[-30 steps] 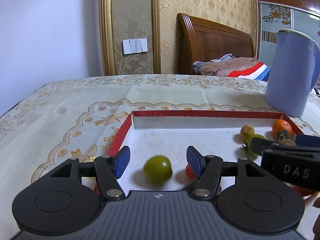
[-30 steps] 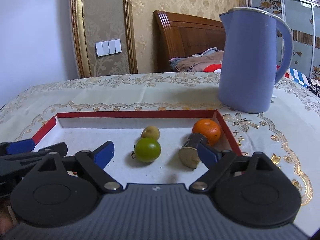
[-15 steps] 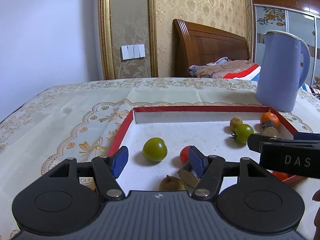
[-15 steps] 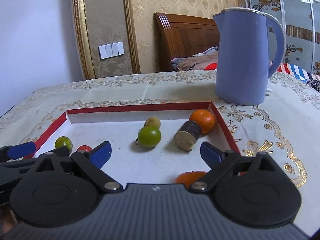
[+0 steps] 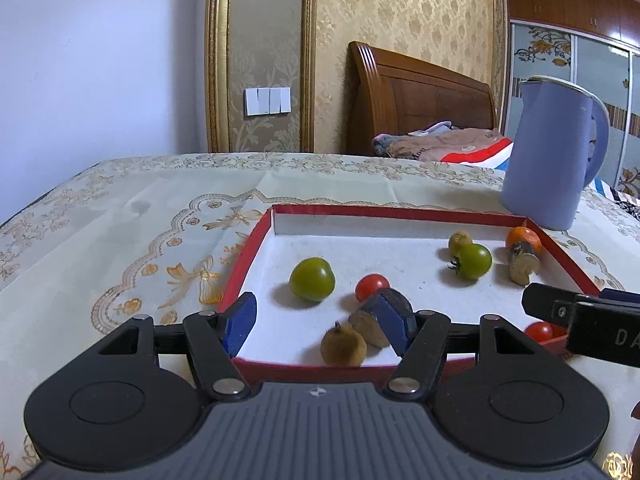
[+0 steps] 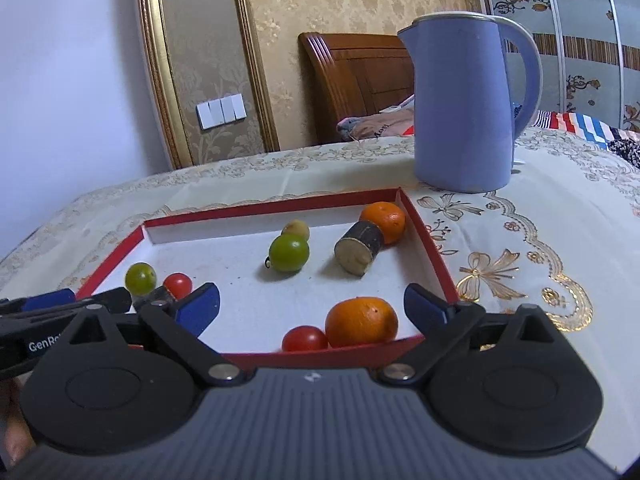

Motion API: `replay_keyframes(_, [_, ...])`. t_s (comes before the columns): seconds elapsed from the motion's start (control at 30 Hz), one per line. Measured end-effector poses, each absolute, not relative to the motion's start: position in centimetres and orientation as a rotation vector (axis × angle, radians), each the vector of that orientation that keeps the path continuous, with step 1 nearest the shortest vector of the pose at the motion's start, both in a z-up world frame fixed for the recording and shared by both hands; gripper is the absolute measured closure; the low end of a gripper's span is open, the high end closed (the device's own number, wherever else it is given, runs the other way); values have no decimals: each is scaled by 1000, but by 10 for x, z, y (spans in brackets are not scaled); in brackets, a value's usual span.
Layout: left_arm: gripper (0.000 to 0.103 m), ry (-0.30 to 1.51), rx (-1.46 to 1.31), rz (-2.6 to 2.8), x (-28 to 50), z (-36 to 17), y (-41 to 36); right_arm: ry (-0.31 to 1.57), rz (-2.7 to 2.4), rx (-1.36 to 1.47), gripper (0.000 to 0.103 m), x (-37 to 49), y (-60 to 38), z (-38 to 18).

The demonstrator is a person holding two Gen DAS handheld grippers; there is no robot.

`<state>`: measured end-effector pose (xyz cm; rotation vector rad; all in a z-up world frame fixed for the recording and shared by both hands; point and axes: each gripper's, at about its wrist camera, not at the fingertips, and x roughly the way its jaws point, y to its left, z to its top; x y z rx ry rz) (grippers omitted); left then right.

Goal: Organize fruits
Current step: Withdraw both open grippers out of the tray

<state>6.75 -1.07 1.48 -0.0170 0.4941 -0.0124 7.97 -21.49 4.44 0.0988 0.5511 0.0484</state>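
A red-rimmed white tray (image 5: 400,213) (image 6: 272,206) holds loose fruits. My left gripper (image 5: 316,320) is open over the near left corner, nothing between its pads. A green tomato (image 5: 312,279) and a red tomato (image 5: 372,286) lie just beyond it, with a brown fruit (image 5: 343,349) and a cut cane piece (image 5: 370,326) by its right finger. My right gripper (image 6: 312,307) is open and its jaws are still opening above the near right corner. An orange (image 6: 360,322) and a red tomato (image 6: 304,339) lie untouched below them.
Deeper in the tray lie a green tomato (image 6: 289,253), a yellowish fruit (image 6: 296,229), a second cane piece (image 6: 358,248) and another orange (image 6: 383,216). A blue kettle (image 6: 464,108) stands behind the tray's far right corner. The patterned tablecloth (image 5: 120,240) spreads out on the left.
Both grippers have drawn back toward the tray's near edge, bringing more fruits into view. The right jaws widened and moved away from the cane piece beside the far orange.
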Motion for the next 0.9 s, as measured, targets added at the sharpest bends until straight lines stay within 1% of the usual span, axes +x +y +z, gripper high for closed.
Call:
replay_keyframes(0.17, [37, 521, -28, -28, 57, 13, -10, 573, 75, 95, 3, 70, -213, 43])
replay_keyframes(0.43, [37, 516, -34, -42, 36, 14, -11, 578, 65, 98, 2, 48, -216, 40])
replay_keyframes(0.53, [37, 515, -23, -45, 34, 13, -13, 583, 67, 84, 0, 48, -213, 39])
replay_keyframes(0.7, [37, 506, 5, -34, 34, 12, -18, 597, 62, 88, 0, 51, -214, 38])
replay_keyframes(0.9, [37, 527, -33, -35, 37, 9, -15, 606, 59, 79, 0, 52, -212, 35])
